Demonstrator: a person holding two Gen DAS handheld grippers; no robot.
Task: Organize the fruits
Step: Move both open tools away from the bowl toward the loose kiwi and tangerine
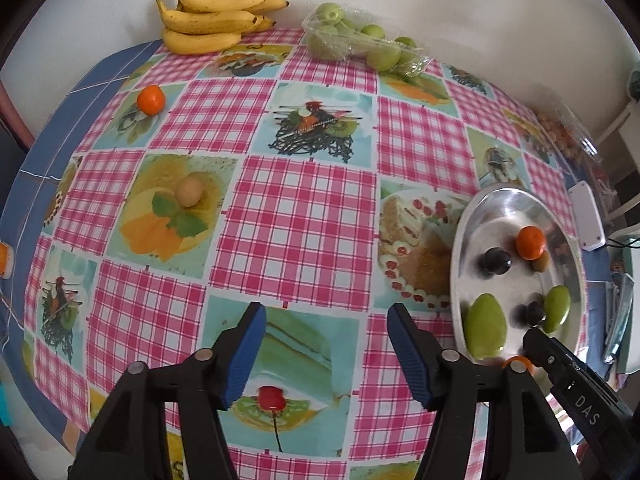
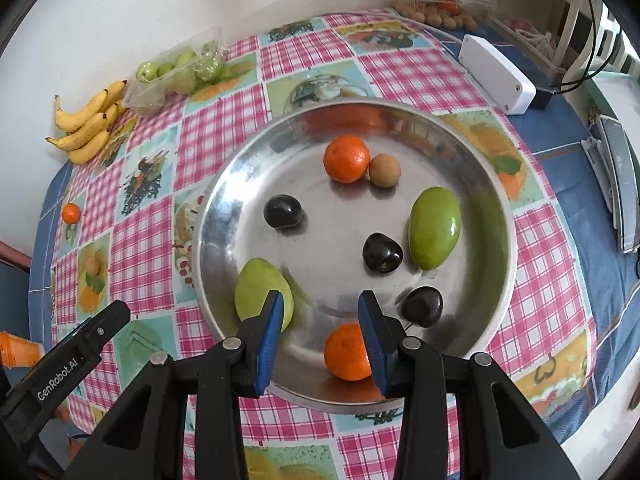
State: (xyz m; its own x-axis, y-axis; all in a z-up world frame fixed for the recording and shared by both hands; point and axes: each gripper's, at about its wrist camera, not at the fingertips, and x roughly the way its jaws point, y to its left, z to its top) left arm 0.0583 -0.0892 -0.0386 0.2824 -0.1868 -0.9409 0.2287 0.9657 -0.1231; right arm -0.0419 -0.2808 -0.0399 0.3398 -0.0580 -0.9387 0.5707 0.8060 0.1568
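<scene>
A table under a pink-checked tablecloth (image 1: 296,208) printed with food pictures stands against a white wall. We see a round steel tray (image 2: 224,216) on it, holding two green mangoes – one (image 2: 434,228) on the right, one (image 2: 258,294) at the near left rim – three dark plums, a small tan fruit (image 2: 385,170) touching an orange tangerine (image 2: 346,159), and a second tangerine (image 2: 345,352) at the near edge. Our right gripper (image 2: 320,340) hangs over that near tangerine, jaws apart; the fruit lies on the tray beside the right pad, not squeezed. Our left gripper (image 1: 326,356) hovers over bare cloth, jaws wide and empty. Well away – by the wall – lie a bunch of yellow bananas (image 1: 212,16), a clear pack of green fruits (image 1: 360,40), a loose tangerine (image 1: 151,99) and a tan fruit (image 1: 189,191).
</scene>
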